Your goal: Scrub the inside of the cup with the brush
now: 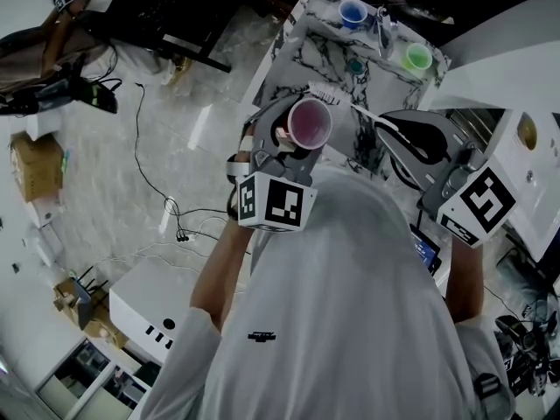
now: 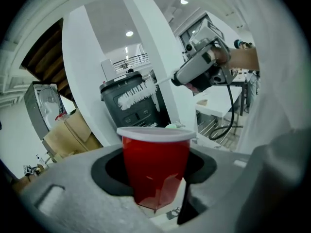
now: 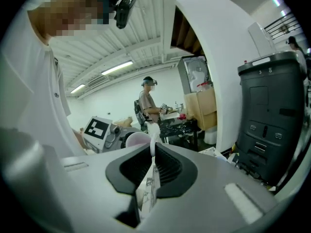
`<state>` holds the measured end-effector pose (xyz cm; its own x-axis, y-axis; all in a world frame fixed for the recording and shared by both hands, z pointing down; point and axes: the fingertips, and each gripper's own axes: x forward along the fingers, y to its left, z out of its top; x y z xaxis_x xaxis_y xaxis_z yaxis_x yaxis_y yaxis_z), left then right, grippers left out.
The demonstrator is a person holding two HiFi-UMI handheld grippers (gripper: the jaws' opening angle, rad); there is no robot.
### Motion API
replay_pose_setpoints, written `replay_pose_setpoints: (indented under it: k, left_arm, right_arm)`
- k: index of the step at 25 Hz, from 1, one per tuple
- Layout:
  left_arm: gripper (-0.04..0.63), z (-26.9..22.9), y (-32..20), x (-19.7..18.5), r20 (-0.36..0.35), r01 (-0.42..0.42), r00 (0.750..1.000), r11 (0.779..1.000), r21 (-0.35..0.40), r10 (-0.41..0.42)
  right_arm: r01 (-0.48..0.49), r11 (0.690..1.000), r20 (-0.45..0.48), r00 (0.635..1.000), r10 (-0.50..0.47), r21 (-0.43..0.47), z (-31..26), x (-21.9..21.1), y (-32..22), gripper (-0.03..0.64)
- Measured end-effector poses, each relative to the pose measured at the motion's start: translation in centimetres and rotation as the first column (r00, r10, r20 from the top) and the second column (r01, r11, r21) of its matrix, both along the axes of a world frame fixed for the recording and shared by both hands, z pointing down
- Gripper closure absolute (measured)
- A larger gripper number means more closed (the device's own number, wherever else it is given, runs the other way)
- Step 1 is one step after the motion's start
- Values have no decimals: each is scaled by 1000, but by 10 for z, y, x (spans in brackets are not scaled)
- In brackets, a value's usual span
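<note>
While the left gripper (image 2: pixel 158 178) clamps the red cup (image 2: pixel 155 152) by its lower wall, mouth up, the right gripper (image 3: pixel 151 168) has its jaws pressed together on the thin white handle of the brush (image 1: pixel 325 93). The bristle head lies near the cup's rim, outside its mouth. Beyond the cup stands a marble table (image 1: pixel 302 46) bearing a blue cup (image 1: pixel 353 12) and a green cup (image 1: pixel 418 57).
</note>
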<state>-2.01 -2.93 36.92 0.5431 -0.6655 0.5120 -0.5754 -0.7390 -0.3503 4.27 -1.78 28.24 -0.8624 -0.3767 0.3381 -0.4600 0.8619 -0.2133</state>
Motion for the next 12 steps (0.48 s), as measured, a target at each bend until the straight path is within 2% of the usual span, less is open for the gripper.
replay_pose_setpoints:
  k: [3,7,12]
  left_arm:
    - [336,-9,-1,2,-66,5,998,1000,-17,-7]
    - [335,-21,-2,1,-156,22,987,999,-26,-25]
    - [336,-41,-7,6,-308,47,950,999,-11,-48]
  right_arm:
    - [-97,995,42,994,97,10,-5,11,-12,589]
    - [-201,978,35,979,200,49,2,22,-20,589]
    - [-307,942,49,952,303,132,18,33,-22,589]
